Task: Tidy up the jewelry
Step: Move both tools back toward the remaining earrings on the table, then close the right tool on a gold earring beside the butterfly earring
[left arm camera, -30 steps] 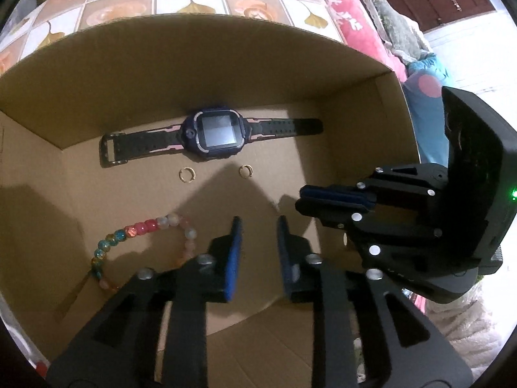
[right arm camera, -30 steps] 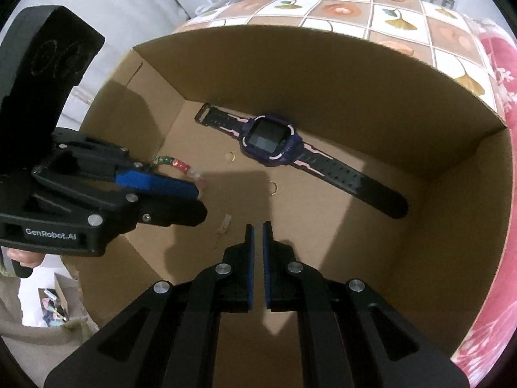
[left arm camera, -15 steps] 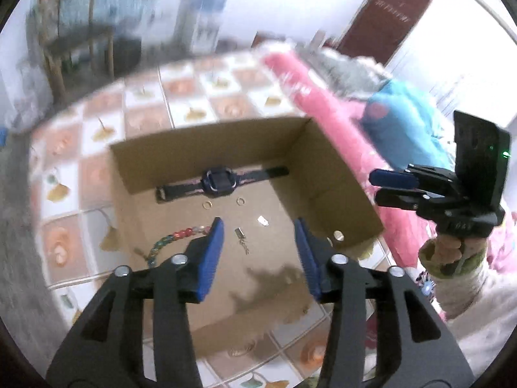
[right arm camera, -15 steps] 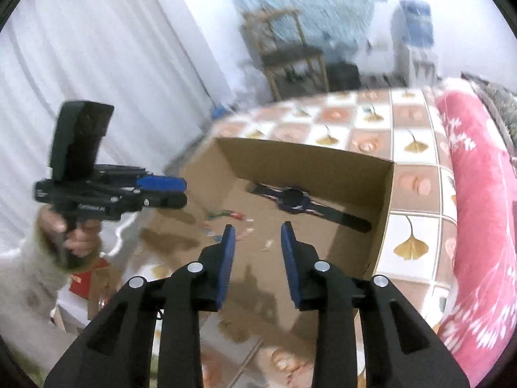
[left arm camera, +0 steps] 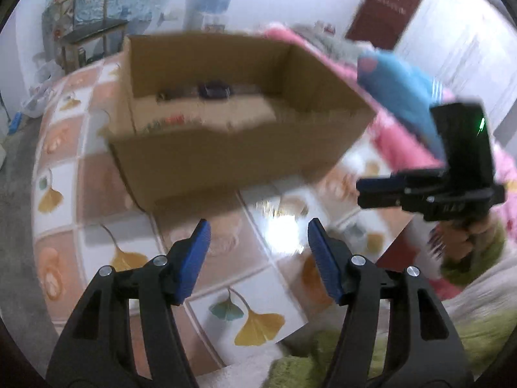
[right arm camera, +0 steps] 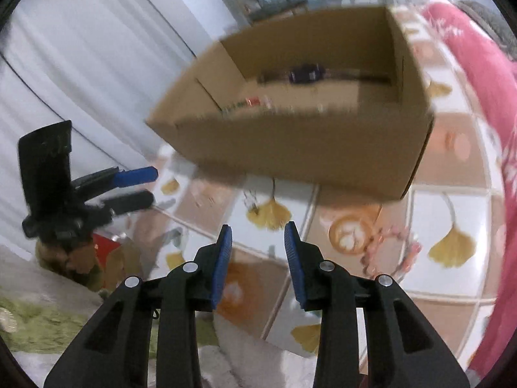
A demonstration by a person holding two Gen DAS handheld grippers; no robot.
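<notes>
A cardboard box (left arm camera: 226, 158) (right arm camera: 307, 155) stands on the leaf-patterned table. Inside it, a dark watch (left arm camera: 215, 90) (right arm camera: 305, 74) lies along the far wall. A coloured bead bracelet (left arm camera: 168, 121) (right arm camera: 245, 103) lies nearer the left side. A pink bead bracelet (right arm camera: 391, 252) lies on the table in front of the box at the right. My left gripper (left arm camera: 258, 229) (right arm camera: 153, 185) hovers over the table in front of the box; its jaws are opening with nothing between them. My right gripper (right arm camera: 259, 229) (left arm camera: 363, 190) is beside it, jaws also opening and empty.
The table top (left arm camera: 106, 236) has white and orange tiles with yellow leaves. A pink blanket (right arm camera: 478, 74) and a blue cloth (left arm camera: 400, 87) border the right side. A red object (right arm camera: 103, 245) lies beyond the table's near left corner. A chair (left arm camera: 87, 29) stands far behind.
Both grippers have drawn back out of the box and now hover over the table in front of it. Their jaws stand wider than before. The jewelry in the box stays put.
</notes>
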